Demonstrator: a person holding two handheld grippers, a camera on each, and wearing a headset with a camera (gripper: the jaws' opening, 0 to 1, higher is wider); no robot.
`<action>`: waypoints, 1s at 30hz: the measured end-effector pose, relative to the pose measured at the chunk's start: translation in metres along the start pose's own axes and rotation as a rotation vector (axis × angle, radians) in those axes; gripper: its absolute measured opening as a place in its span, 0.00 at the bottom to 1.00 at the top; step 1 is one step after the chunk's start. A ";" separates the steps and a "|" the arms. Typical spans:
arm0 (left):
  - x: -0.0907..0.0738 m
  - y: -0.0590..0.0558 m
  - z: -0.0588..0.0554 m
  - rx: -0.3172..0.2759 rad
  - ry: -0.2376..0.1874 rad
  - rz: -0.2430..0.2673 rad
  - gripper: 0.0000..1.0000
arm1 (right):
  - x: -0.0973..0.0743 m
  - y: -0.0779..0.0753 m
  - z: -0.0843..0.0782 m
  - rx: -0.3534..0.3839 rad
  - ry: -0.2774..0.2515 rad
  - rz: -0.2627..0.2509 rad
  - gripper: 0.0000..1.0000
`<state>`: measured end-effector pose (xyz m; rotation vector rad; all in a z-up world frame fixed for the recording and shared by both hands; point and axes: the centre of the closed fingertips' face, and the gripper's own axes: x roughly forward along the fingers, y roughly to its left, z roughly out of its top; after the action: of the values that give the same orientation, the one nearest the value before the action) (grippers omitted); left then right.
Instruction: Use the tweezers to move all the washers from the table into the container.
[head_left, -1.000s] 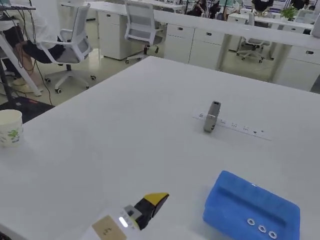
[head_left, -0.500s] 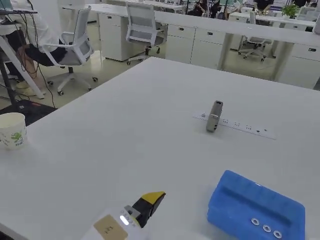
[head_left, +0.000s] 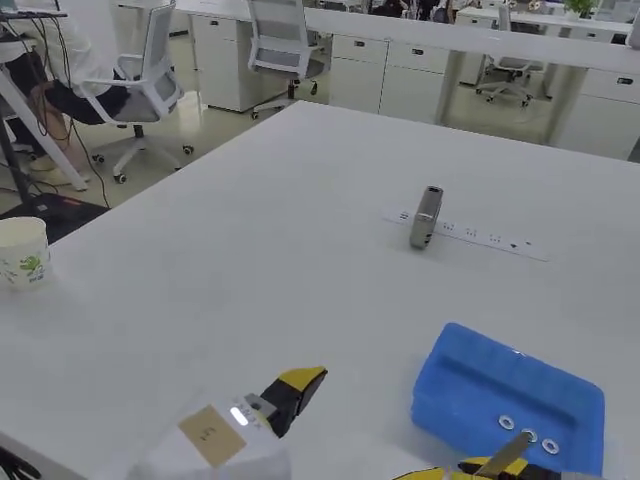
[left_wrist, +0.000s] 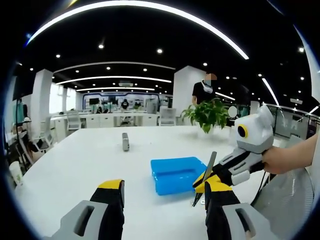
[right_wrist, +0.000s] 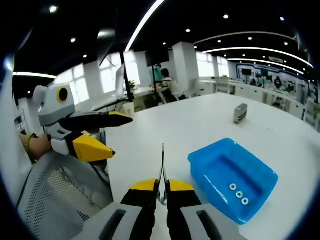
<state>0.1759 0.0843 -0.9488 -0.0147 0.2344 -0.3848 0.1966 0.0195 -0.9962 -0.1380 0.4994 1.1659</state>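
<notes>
holding the tweezers (right_wrist: 162, 165) clamped between closed jaws, the right gripper (right_wrist: 161, 186) sits with the blue container (right_wrist: 215, 165) at its 2 o'clock. three washers (right_wrist: 239, 194) lie in a row inside the container. the left gripper (left_wrist: 164, 186) has its jaws apart and is empty. in the head view the table (head_left: 250, 270) carries a paper cup (head_left: 22, 255) at 9 o'clock, a power strip (head_left: 480, 238) at 1 o'clock and no loose washers. judgement: the transfer looks complete or nearly so.

Container (head_left: 480, 385): solid blue. Washers (right_wrist: 239, 194): silver. Table (head_left: 250, 250): plain white. Left gripper (left_wrist: 165, 187) and right gripper (right_wrist: 162, 184): black jaws tipped yellow, pale grey bodies. Tweezers (right_wrist: 163, 160): dark metallic. Paper cup (head_left: 22, 255): white, green print.
</notes>
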 end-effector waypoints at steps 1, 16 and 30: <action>0.000 0.000 0.000 -0.002 -0.002 0.002 0.65 | -0.001 -0.003 0.002 0.008 -0.006 -0.006 0.03; 0.000 0.001 -0.001 0.003 0.005 0.004 0.64 | 0.002 -0.007 0.040 0.063 -0.129 0.003 0.03; 0.000 -0.002 -0.001 0.007 0.006 -0.010 0.63 | 0.001 -0.019 0.057 0.036 -0.154 -0.009 0.03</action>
<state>0.1752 0.0827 -0.9497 -0.0081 0.2386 -0.3954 0.2315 0.0333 -0.9492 -0.0195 0.3830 1.1481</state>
